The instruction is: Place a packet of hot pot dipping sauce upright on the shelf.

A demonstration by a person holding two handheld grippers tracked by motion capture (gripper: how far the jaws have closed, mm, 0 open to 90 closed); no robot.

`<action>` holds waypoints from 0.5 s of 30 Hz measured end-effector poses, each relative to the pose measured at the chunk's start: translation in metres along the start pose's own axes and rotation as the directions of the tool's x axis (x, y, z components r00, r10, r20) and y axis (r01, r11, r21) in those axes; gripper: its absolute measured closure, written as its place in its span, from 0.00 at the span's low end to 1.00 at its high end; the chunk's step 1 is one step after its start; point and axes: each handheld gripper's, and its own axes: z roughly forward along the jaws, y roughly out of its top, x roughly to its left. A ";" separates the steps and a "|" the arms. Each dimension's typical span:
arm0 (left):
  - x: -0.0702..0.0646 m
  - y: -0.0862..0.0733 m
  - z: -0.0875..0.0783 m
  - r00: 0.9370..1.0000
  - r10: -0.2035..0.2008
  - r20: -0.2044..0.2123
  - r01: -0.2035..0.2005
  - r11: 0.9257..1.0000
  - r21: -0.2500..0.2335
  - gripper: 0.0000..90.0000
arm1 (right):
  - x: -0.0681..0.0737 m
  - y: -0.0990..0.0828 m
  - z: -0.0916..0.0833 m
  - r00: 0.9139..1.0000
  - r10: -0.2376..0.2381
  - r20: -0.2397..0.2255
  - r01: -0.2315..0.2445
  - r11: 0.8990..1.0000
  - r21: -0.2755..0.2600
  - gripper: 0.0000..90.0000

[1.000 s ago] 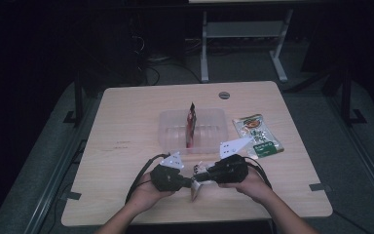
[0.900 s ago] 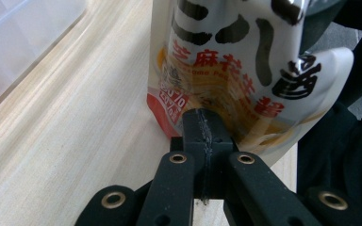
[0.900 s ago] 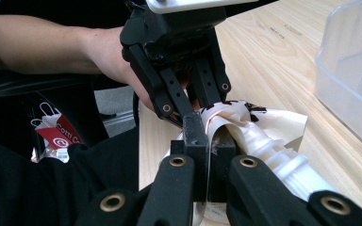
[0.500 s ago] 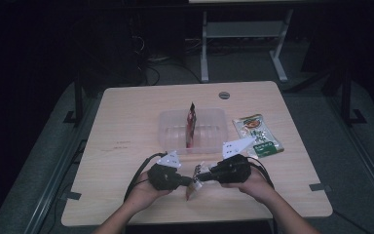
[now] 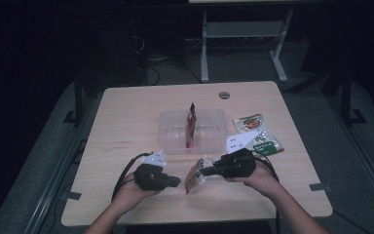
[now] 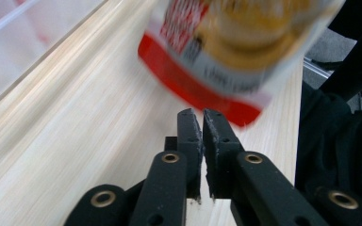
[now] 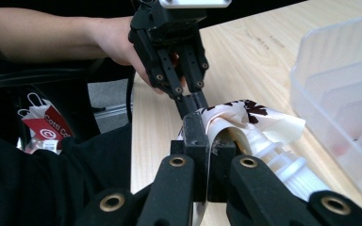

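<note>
Left to right, we see the left gripper [image 5: 177, 181] with jaws just eased apart a crack and nothing between them — the packet [image 5: 193, 176] hangs just beyond, blurred in its own view. The right gripper [image 5: 206, 170] clamps the packet's edge; its long axis tilts downward toward the table [image 5: 126, 107]. The packet's print is unreadable.

Snack packet [image 6: 226, 52], upper centre of the left gripper view: motion-blurred, print unreadable, top cut by the frame edge. Clear tray [image 7: 344, 94], right edge of the right gripper view: cropped. Green packet [image 5: 256, 134], high view: label too small to read.
</note>
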 end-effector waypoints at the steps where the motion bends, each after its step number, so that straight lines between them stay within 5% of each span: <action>1: 0.001 -0.002 -0.003 1.000 0.001 -0.006 -0.001 1.000 0.002 0.92 | 0.000 0.001 -0.001 1.000 -0.003 0.007 0.003 1.000 0.001 0.99; 11: 0.007 -0.026 -0.021 0.993 -0.104 -0.047 0.106 0.994 0.038 0.58 | -0.014 0.017 -0.018 0.996 -0.034 0.077 0.036 0.999 -0.021 0.99; 15: 0.007 -0.024 -0.022 0.994 -0.096 -0.056 0.098 0.995 0.029 0.52 | -0.021 0.023 -0.024 0.993 -0.042 0.111 0.046 0.999 -0.027 0.99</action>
